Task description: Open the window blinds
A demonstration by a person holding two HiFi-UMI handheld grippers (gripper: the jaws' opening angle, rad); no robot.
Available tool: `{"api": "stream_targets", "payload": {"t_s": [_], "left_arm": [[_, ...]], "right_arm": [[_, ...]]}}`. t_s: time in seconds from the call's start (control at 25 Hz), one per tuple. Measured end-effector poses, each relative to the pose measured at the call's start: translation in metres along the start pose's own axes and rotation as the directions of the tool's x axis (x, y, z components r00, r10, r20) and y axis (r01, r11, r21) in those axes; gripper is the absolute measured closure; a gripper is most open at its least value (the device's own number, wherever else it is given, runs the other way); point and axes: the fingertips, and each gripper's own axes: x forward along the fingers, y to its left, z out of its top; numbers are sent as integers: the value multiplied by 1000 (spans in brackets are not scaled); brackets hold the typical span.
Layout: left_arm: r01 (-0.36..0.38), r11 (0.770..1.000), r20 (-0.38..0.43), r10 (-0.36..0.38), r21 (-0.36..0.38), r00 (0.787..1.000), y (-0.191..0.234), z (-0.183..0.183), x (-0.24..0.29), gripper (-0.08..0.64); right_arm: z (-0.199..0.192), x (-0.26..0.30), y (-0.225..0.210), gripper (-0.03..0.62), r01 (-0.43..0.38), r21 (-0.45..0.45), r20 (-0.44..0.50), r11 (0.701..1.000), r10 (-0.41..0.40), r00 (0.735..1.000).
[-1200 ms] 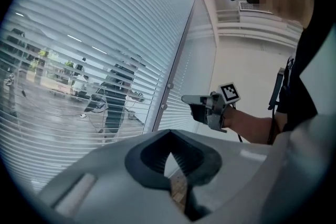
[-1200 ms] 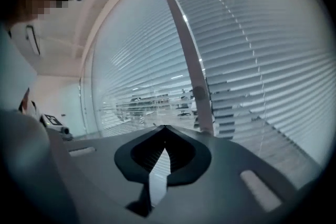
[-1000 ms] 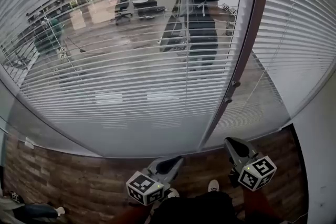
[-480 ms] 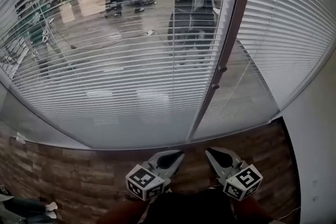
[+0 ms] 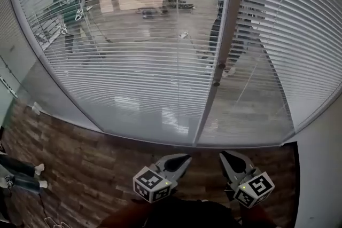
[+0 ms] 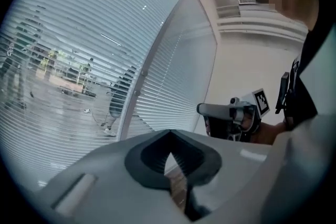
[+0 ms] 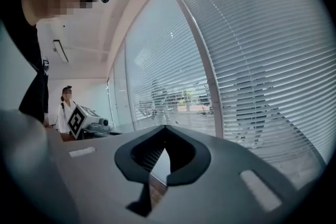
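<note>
Each claw's cube [image 5: 152, 185] carries black-and-white square markers. The blinds [image 5: 133, 61] hang lowered over the glass, with gaps between the slats that show the room beyond. A post [image 5: 220, 56] splits them into two panels. They stand ahead of and above both claws, well apart from them. The left claw [image 5: 185, 158] and right claw [image 5: 225, 156] hover side by side over the wood floor [image 5: 75, 152], pointing toward the blinds. Each has its jaws closed tip to tip, holding and touching nothing.
</note>
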Motion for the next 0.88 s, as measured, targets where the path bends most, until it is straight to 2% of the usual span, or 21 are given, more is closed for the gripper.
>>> {"api": "stream_targets", "payload": {"t_s": [0.24, 0.44, 0.6, 0.76, 0.88], "left_arm": [[-51, 999, 15, 51, 7, 999, -87, -14, 20, 560], [-114, 993, 7, 114, -10, 993, -126, -5, 22, 558], [-148, 989, 4, 148, 13, 989, -127, -7, 8, 558], [-187, 982, 11, 187, 39, 982, -113, 5, -1, 558], [-180, 981, 29, 178, 69, 984, -99, 5, -7, 558]], "right_arm": [[-3, -80, -9, 568, -69, 8, 5, 998, 68, 998], [-2, -114, -9, 568, -122, 25, -5, 992, 122, 993], [-3, -118, 3, 568, -147, 12, 3, 989, 147, 989], [-1, -117, 1, 568, -104, -18, 11, 994, 104, 994], [-6, -111, -1, 568, -62, -16, 18, 998, 63, 998]]}}
